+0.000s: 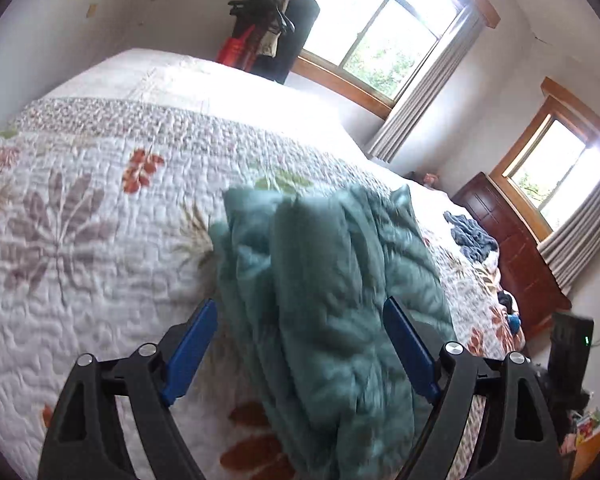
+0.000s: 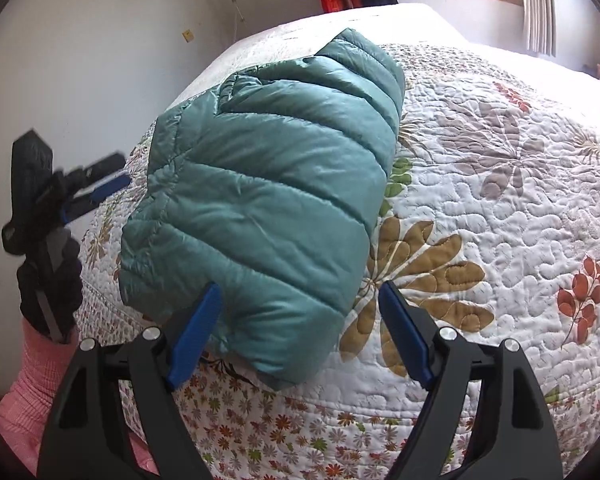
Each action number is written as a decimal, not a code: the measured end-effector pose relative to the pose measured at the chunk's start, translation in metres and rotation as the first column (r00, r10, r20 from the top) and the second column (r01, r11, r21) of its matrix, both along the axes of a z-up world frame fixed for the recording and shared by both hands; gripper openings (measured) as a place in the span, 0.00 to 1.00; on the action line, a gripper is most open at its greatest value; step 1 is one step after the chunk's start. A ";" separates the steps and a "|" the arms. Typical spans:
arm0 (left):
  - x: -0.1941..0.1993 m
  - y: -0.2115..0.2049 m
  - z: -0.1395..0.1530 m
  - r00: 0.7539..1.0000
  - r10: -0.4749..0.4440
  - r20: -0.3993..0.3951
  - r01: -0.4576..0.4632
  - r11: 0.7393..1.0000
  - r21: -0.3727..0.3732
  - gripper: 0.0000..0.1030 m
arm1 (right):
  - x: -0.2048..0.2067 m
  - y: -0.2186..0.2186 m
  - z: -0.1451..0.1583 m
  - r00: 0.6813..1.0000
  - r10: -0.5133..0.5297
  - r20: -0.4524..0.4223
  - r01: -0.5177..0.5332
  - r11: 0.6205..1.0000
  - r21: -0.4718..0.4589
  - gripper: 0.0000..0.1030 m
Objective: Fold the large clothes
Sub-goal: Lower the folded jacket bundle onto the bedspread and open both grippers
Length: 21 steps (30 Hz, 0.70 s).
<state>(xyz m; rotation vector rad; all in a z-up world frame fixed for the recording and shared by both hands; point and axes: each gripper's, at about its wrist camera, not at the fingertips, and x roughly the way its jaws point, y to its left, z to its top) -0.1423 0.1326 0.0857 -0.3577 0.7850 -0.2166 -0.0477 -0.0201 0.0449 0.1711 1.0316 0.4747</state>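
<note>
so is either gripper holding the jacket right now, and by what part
Nothing is held. The left gripper and right gripper are both open, and the folded teal puffer jacket lies free on the quilt.

Bed is covered by a white quilted spread printed with brown, grey and rust leaf and flower motifs; a small-flower border band is seen along its edge. Walls are painted plain white. Two wood-framed windows are set in the far wall, both strongly backlit, greenery seen outside. Grey-white curtains are drawn to the side. A dark red-brown wooden dresser is placed beside the bed under the second window. Dark and red garments are hung near the first window. A blue crumpled cloth is left on the bed's far edge.
</note>
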 end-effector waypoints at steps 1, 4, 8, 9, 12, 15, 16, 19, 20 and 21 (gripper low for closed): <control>0.010 -0.001 0.002 1.000 0.014 0.001 -0.014 1.000 0.018 0.83 | 0.001 0.000 -0.001 1.000 0.000 -0.004 0.000 1.000 0.006 0.78; 0.031 0.003 -0.003 0.998 0.061 -0.036 -0.059 0.997 0.054 0.82 | 0.002 0.003 -0.003 1.000 0.004 -0.014 -0.004 1.000 0.014 0.78; 0.054 0.019 -0.036 0.984 0.093 -0.152 -0.087 0.995 0.045 0.82 | 0.003 0.005 -0.005 1.000 0.003 -0.021 -0.003 1.000 0.017 0.78; 0.056 0.022 -0.044 0.981 0.092 -0.170 -0.087 0.996 0.038 0.82 | 0.003 0.005 -0.005 1.000 0.003 -0.020 -0.002 1.000 0.017 0.78; 0.058 0.025 -0.063 0.976 0.088 -0.197 -0.080 0.996 0.045 0.84 | 0.004 0.009 -0.005 1.000 0.010 -0.018 -0.010 1.000 0.025 0.78; 0.059 0.031 -0.081 0.967 0.087 -0.240 -0.089 0.996 0.001 0.85 | 0.003 0.014 -0.003 1.000 0.020 -0.015 -0.019 0.999 0.032 0.78; 0.057 0.034 -0.084 0.964 0.086 -0.251 -0.097 0.995 -0.033 0.85 | 0.002 0.015 -0.003 1.000 0.020 -0.014 -0.020 0.999 0.031 0.78; 0.046 0.039 -0.077 0.963 0.095 -0.251 -0.115 0.991 -0.066 0.83 | -0.001 0.018 0.001 1.000 0.019 -0.001 -0.019 1.000 0.016 0.82; 0.041 0.039 -0.072 0.965 0.101 -0.243 -0.120 0.991 -0.061 0.83 | -0.003 0.018 0.003 1.000 0.013 0.010 -0.013 1.000 0.003 0.83; 0.034 0.039 -0.065 0.967 0.106 -0.231 -0.122 0.991 -0.056 0.82 | -0.006 0.019 0.006 1.000 0.006 0.026 -0.005 1.000 -0.014 0.86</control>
